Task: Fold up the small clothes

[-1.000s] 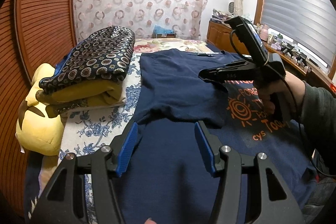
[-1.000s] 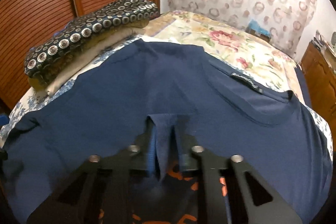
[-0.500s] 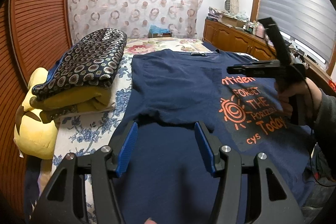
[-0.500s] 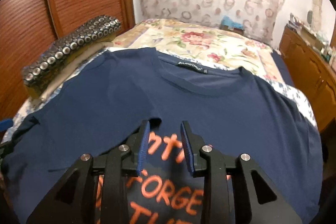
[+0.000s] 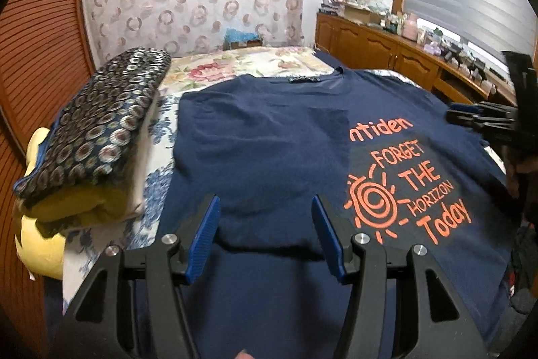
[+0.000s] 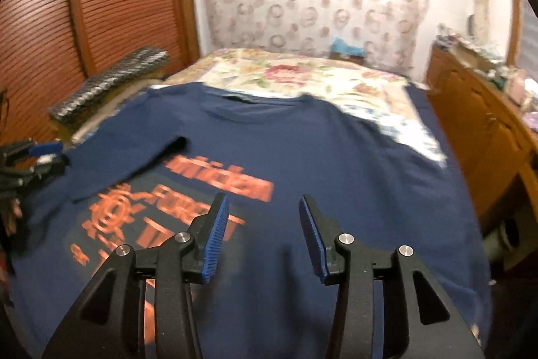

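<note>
While the left wrist view looked along the bed, the navy shirt lay spread across the middle of the frame, its collar at the upper centre. Its left side was folded inward, so the fold covered the start of the orange print at centre right, which read "FORGET THE HORIZON Today" beside a sun. The left gripper sat at the bottom centre, its blue-padded jaws spread wide with nothing between them, above the shirt's lower part. At the left edge a stack of folded cloth lay beside the shirt, with a yellow cushion below it. The right gripper entered from the right edge, over the shirt's far side; from that angle its jaws could not be judged. A wooden cabinet ran along the upper right.

In the right wrist view, blurred, the shirt filled the centre, and the folded sleeve lay across the print at lower left. The right gripper at the bottom centre held its jaws apart, empty, above the shirt. The left gripper showed at the left edge, jaws parted. The stack lay at upper left.
</note>
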{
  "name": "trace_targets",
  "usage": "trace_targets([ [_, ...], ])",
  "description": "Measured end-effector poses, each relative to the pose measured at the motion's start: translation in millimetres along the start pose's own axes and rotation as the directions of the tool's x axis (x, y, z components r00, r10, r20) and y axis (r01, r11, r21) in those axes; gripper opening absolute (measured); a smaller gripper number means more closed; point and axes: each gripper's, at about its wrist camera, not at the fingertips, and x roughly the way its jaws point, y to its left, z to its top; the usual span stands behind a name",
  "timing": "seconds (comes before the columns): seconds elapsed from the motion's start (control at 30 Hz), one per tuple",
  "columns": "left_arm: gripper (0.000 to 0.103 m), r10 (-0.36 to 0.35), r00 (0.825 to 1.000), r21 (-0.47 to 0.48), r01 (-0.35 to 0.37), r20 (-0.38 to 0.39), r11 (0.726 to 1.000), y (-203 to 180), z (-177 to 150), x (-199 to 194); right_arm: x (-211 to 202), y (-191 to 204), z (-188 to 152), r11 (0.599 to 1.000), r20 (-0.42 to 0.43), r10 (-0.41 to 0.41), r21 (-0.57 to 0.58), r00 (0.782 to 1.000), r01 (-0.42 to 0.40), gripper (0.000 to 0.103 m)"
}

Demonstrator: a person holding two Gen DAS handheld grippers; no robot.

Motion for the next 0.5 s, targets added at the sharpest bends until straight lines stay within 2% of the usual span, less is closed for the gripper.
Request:
trace_targets([
  [0.1, 0.055, 0.01, 1.0, 0.007, -0.01, -0.018, 1.0, 0, 6, 9, -12, -24, -10, 0.997, 0.004, -0.066, 0.032, 0.998, 0.066, 0.045],
  [0.37, 0.055, 0.015, 0.997, -0.009, -0.016, -0.079, 1.0, 7, 16, 35, -32, -99, -46, 0.981, -0.036, -0.127, 0.143, 0.991, 0.131, 0.045],
  [0.5, 0.055, 0.013, 0.993, -0.015, -0.015, -0.115, 1.0, 10, 15, 47, -38, -124, -62, 0.968, -0.063, -0.162, 0.183, 0.985, 0.171, 0.045],
])
